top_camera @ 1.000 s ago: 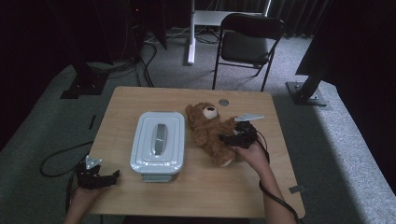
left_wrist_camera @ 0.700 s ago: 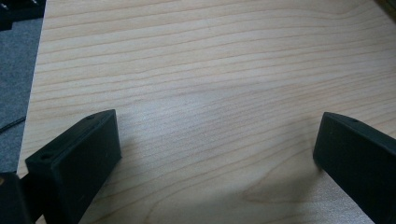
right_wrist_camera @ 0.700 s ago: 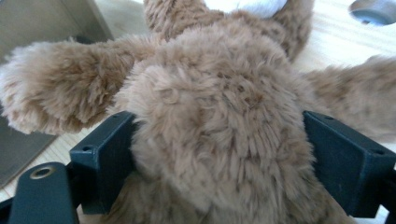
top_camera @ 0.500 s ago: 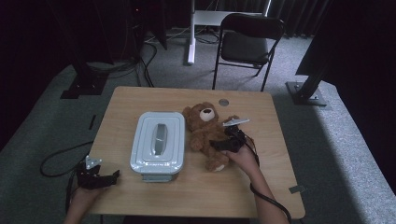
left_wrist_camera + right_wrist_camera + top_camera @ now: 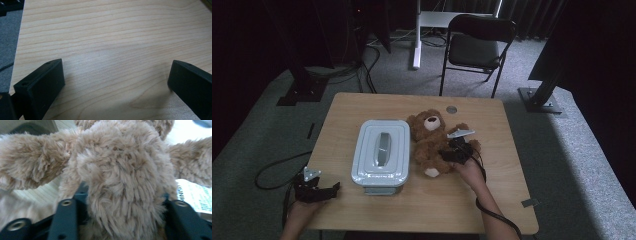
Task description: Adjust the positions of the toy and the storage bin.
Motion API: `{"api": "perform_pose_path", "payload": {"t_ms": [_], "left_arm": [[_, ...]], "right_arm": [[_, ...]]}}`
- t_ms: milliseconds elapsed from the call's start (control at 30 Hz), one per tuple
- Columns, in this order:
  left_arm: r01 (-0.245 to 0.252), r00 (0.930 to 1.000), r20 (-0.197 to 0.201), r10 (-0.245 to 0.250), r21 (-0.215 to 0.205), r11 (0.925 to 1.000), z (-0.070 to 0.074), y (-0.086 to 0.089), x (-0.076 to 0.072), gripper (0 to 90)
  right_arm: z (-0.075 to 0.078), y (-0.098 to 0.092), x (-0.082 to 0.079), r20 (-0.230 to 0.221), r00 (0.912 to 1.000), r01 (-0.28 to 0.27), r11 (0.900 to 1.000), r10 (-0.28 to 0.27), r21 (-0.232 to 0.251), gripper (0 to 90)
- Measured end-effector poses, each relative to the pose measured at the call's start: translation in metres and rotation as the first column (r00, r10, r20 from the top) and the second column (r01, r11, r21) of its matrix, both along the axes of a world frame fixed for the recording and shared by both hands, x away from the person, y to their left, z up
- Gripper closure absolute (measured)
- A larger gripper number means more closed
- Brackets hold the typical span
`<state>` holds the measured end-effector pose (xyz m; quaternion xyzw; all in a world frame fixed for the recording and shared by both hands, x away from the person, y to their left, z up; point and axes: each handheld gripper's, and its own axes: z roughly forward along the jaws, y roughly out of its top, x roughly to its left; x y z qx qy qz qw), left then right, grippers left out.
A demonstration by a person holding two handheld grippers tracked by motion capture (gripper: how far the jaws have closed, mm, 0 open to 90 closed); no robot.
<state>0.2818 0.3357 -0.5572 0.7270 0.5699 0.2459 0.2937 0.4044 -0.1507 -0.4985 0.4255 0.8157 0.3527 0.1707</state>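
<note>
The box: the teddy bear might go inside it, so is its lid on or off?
On. The lid, handle upward, sits flat across the box, covering it. The teddy bear lies beside it on the table.

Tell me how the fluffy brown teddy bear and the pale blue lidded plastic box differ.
The fluffy brown teddy bear is soft and furry; the pale blue lidded plastic box is smooth and hard. The bear sprawls on its back with limbs spread; the box sits flat, lid on. The right gripper has just closed its jaws on the bear; nothing touches the box. Both rest on the wooden table.
</note>
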Motion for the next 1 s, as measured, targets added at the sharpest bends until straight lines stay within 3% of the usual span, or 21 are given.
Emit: {"api": "perform_pose_path", "payload": {"t_ms": [33, 100, 200, 400, 467, 500, 533, 567, 633, 667, 700, 900, 1000], "left_arm": [[0.0, 1.0, 0.0, 0.0, 0.0, 1.0, 0.0, 0.0, 0.0, 1.4], [0.0, 1.0, 0.0, 0.0, 0.0, 1.0, 0.0, 0.0, 0.0, 1.4], [0.0, 1.0, 0.0, 0.0, 0.0, 1.0, 0.0, 0.0, 0.0, 1.4], [0.001, 1.0, 0.0, -0.001, -0.001, 1.0, 0.0, 0.0, 0.0, 1.4], [0.003, 1.0, 0.0, -0.003, 0.0, 1.0, 0.0, 0.0, 0.0, 1.4], [0.006, 1.0, -0.001, -0.006, 0.0, 1.0, 0.0, 0.0, 0.0, 1.4], [0.006, 1.0, -0.001, -0.006, 0.0, 1.0, 0.0, 0.0, 0.0, 1.4], [0.007, 1.0, 0.0, -0.007, 0.0, 1.0, 0.0, 0.0, 0.0, 1.4], [0.008, 1.0, 0.0, -0.008, 0.0, 1.0, 0.0, 0.0, 0.0, 1.4], [0.008, 1.0, 0.0, -0.008, 0.0, 1.0, 0.0, 0.0, 0.0, 1.4], [0.009, 1.0, 0.0, -0.009, 0.0, 1.0, 0.0, 0.0, 0.0, 1.4], [0.011, 0.9999, -0.001, -0.011, 0.001, 0.9999, 0.0, -0.001, 0.0, 1.4], [0.014, 0.9999, 0.0, -0.014, 0.002, 0.9999, 0.0, -0.001, 0.0, 1.4]], "right_arm": [[0.002, 0.0, -0.001, 0.014, 0.9999, 0.005, 1.0, -0.005, -0.007, 56.4], [0.005, -0.004, -0.001, 0.022, 0.9993, 0.03, 0.999, -0.03, 0.023, 60.7], [0.006, -0.009, -0.001, 0.033, 0.9961, 0.081, 0.996, -0.082, 0.043, 62.8], [0.009, -0.019, 0.0, 0.047, 0.9885, 0.143, 0.989, -0.144, 0.027, 63.7], [0.01, -0.027, 0.001, 0.055, 0.9839, 0.169, 0.985, -0.17, 0.017, 63.7], [0.011, -0.037, 0.003, 0.06, 0.9769, 0.205, 0.979, -0.205, 0.006, 63.7], [0.011, -0.037, 0.003, 0.06, 0.9769, 0.205, 0.979, -0.205, 0.006, 63.7], [0.012, -0.043, 0.003, 0.061, 0.9727, 0.224, 0.974, -0.224, 0.001, 63.6], [0.012, -0.063, 0.007, 0.061, 0.9535, 0.296, 0.955, -0.295, -0.013, 63.5], [0.012, -0.063, 0.007, 0.061, 0.9535, 0.296, 0.955, -0.295, -0.013, 63.5], [0.012, -0.068, 0.008, 0.063, 0.9481, 0.313, 0.95, -0.312, -0.017, 63.5], [0.012, -0.097, 0.023, 0.05, 0.9011, 0.432, 0.902, -0.431, -0.004, 63.2], [0.012, -0.106, 0.033, 0.042, 0.8879, 0.458, 0.889, -0.458, 0.006, 63.0]]}}
